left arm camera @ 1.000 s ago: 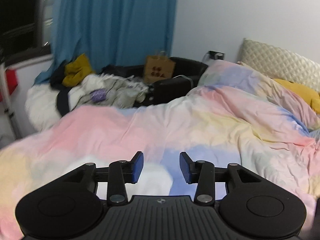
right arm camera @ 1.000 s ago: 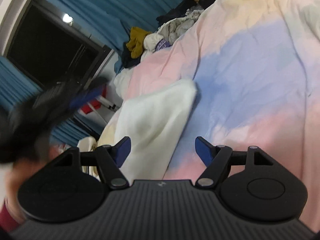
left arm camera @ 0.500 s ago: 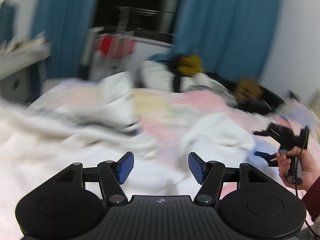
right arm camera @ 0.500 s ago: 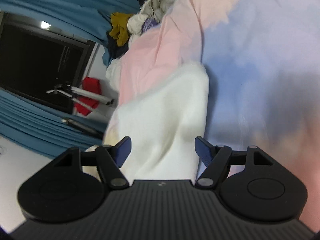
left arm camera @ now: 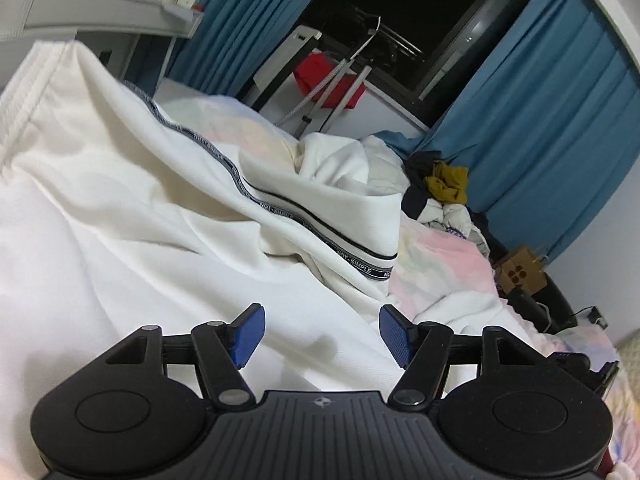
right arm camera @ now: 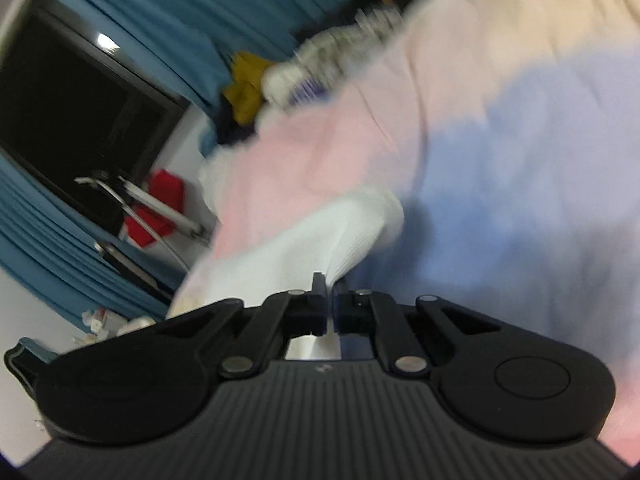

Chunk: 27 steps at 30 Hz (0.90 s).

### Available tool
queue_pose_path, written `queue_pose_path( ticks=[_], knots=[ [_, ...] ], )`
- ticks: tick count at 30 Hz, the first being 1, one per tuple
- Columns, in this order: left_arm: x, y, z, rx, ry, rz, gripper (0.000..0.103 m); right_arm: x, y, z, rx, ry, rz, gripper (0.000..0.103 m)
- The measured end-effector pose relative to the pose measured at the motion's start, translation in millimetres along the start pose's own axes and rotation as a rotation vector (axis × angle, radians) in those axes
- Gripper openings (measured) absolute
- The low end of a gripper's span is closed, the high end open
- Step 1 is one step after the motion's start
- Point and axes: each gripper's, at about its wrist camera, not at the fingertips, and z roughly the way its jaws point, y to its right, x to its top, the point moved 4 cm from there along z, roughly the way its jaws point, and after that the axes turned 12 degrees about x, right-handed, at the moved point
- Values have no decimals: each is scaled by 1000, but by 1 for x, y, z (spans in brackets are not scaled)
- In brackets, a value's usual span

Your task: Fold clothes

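Observation:
A white garment (left arm camera: 132, 216) with a dark lettered trim band lies crumpled on the pastel bedspread (left arm camera: 444, 272) and fills most of the left wrist view. My left gripper (left arm camera: 322, 334) is open and empty just above the white cloth. My right gripper (right arm camera: 329, 300) is shut on a ribbed white cuff or hem of the garment (right arm camera: 340, 236), which lies on the pink and blue bedspread (right arm camera: 500, 152). The right wrist view is motion-blurred.
A pile of clothes with a mustard piece (left arm camera: 446, 184) sits at the bed's far side under blue curtains (left arm camera: 552, 120). A drying rack with red cloth (left arm camera: 328, 80) stands by the dark window. A cardboard box (left arm camera: 520, 276) and a desk (left arm camera: 100, 12) flank the bed.
My left gripper swung left from the bedspread onto the white garment and stayed open. My right gripper moved down to the white cuff and closed on it.

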Motion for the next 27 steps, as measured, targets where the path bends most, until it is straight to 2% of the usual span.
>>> queue_pose_path(
  ticks=[5, 8, 9, 12, 13, 16, 18, 21, 23, 25, 27],
  knots=[
    [3, 0, -5, 0, 15, -45, 66, 32, -22, -53, 38, 247, -74, 5],
    [5, -4, -14, 22, 20, -88, 67, 50, -11, -93, -11, 394, -56, 5],
    [6, -7, -18, 35, 17, -104, 68, 52, -2, -104, -45, 410, -30, 5],
    [13, -27, -38, 94, -35, -166, 73, 52, 32, -120, -156, 385, 71, 5],
    [15, -35, -47, 111, -41, -189, 76, 50, 42, -121, -174, 361, 104, 5],
    [20, -63, -81, 170, -61, -250, 78, 46, 65, -119, -230, 290, 173, 5],
    [22, -82, -98, 224, -97, -283, 80, 43, 70, -116, -256, 263, 171, 5],
    [14, -111, -114, 315, -200, -359, 80, 38, 73, -114, -292, 230, 133, 5],
    [6, -129, -117, 339, -262, -448, 79, 35, 65, -117, -303, 225, 78, 5],
    [-3, -144, -117, 331, -308, -547, 79, 31, 56, -122, -303, 225, 36, 5],
    [-11, -152, -105, 317, -348, -606, 79, 30, 56, -120, -301, 219, 32, 5]
  ],
)
